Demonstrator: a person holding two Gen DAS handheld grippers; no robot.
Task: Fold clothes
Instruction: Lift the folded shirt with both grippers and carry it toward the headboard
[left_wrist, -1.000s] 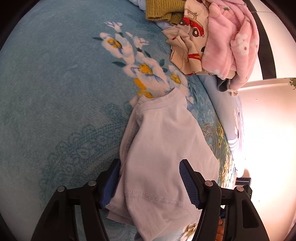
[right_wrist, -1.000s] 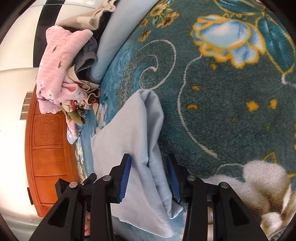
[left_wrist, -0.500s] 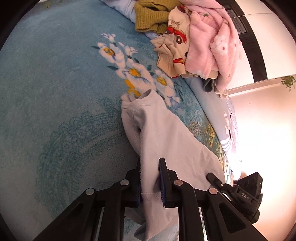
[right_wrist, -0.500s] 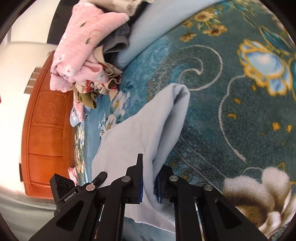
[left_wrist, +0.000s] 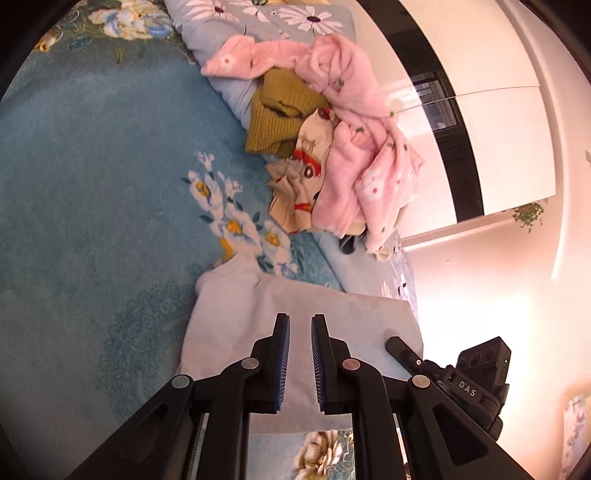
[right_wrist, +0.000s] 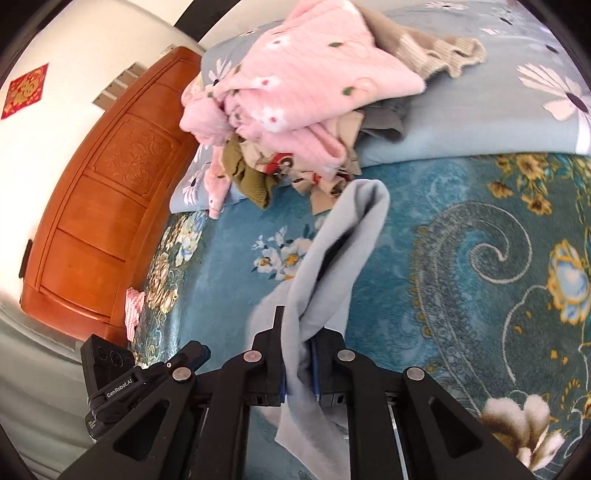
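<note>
A pale blue-grey garment (left_wrist: 295, 306) is lifted off the teal floral blanket (left_wrist: 92, 184) and stretched between both grippers. My left gripper (left_wrist: 300, 354) is shut on its near edge, the cloth spread wide in front of the jaws. My right gripper (right_wrist: 297, 365) is shut on the other edge; the garment (right_wrist: 347, 236) hangs in a twisted fold up and away from its jaws. The right gripper's body (left_wrist: 476, 373) shows at the lower right of the left wrist view, and the left gripper's body (right_wrist: 122, 376) at the lower left of the right wrist view.
A heap of unfolded clothes lies at the far end of the bed: pink fleece (left_wrist: 354, 147), an olive knit (left_wrist: 280, 118), a cream car-print piece (left_wrist: 306, 184). The heap (right_wrist: 303, 96) rests on a daisy-print quilt (right_wrist: 498, 110). A wooden headboard (right_wrist: 103, 206) stands left.
Both grippers, open around the garment a second ago, closed on it and lifted it off the blanket. The cloth now hangs stretched between them, and both views tilted up toward the clothes heap.
</note>
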